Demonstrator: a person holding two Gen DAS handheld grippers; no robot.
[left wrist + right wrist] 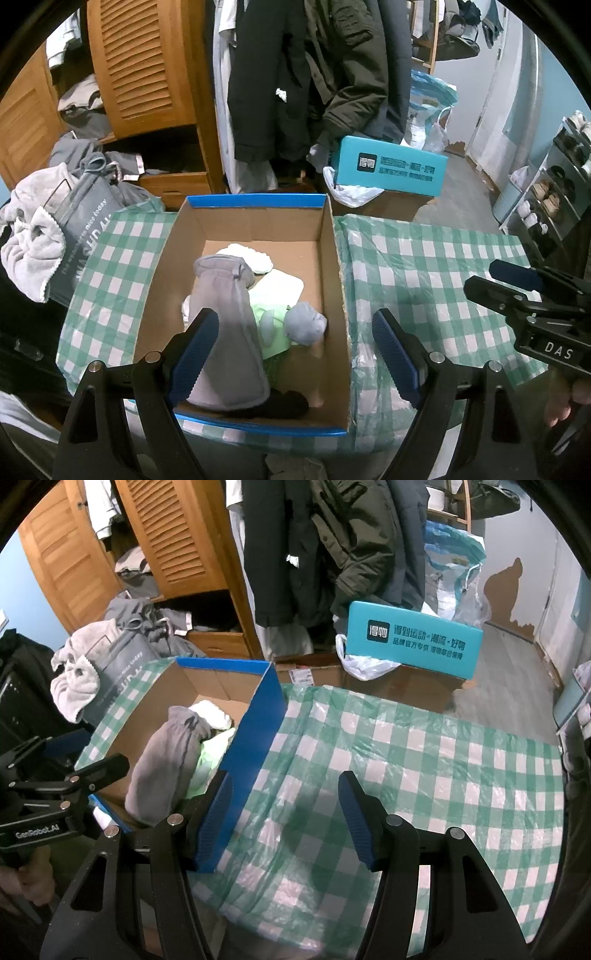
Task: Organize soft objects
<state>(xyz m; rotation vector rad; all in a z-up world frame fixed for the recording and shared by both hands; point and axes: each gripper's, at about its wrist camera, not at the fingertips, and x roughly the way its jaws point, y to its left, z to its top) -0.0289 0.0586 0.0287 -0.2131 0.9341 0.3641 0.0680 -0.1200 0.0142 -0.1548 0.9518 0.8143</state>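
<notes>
The grey fleece pouch [231, 332] stands tilted in the near left of the blue-edged cardboard box [338, 295], hiding most of the white cloths [251, 254] and the pale green piece [273, 328] behind it. A dark item [284, 404] at the near wall is hard to make out. The left gripper [295, 358] stands wide, its left pad touching the pouch, the right pad clear of it. The right gripper [284, 819] stands apart and empty over the checked tablecloth [424, 760], whose whole right side is free. The box's right wall [255, 746] sits just beside its left finger.
</notes>
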